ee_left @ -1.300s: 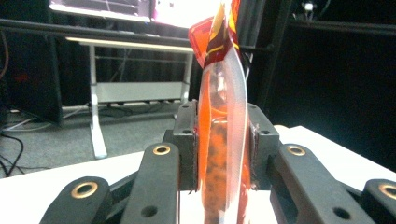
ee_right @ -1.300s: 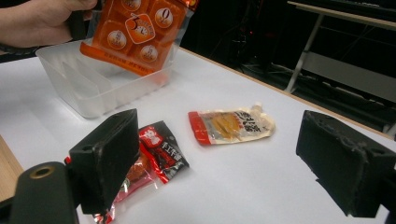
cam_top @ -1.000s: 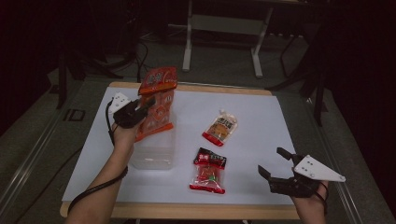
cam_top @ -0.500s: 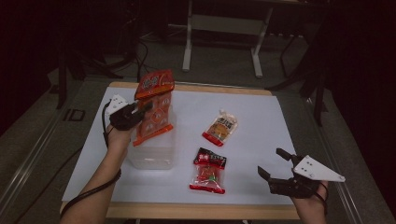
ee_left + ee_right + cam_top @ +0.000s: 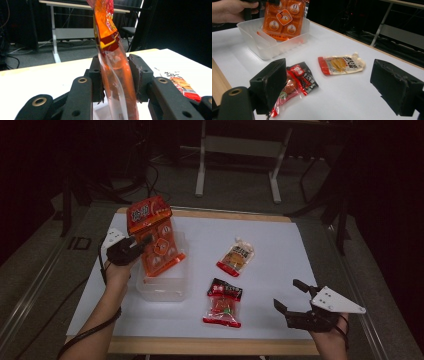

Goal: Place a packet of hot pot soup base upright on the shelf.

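Left hand-held gripper (image 5: 142, 243) closing loosely around orange snack bag (image 5: 155, 240), just opening, above clear bin (image 5: 165, 287) at left. Light, floppy, slippery; best pinched mid-body. Right hand-held gripper (image 5: 292, 297) apart, near right.

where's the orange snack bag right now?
High view, left side: the orange snack bag stands between the left gripper jaws, its lower end inside the clear plastic bin, left of the pale pouch.

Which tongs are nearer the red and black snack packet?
Right. The right tongs hang open just beside the red and black packet; the left tongs are farther off, over the clear bin.
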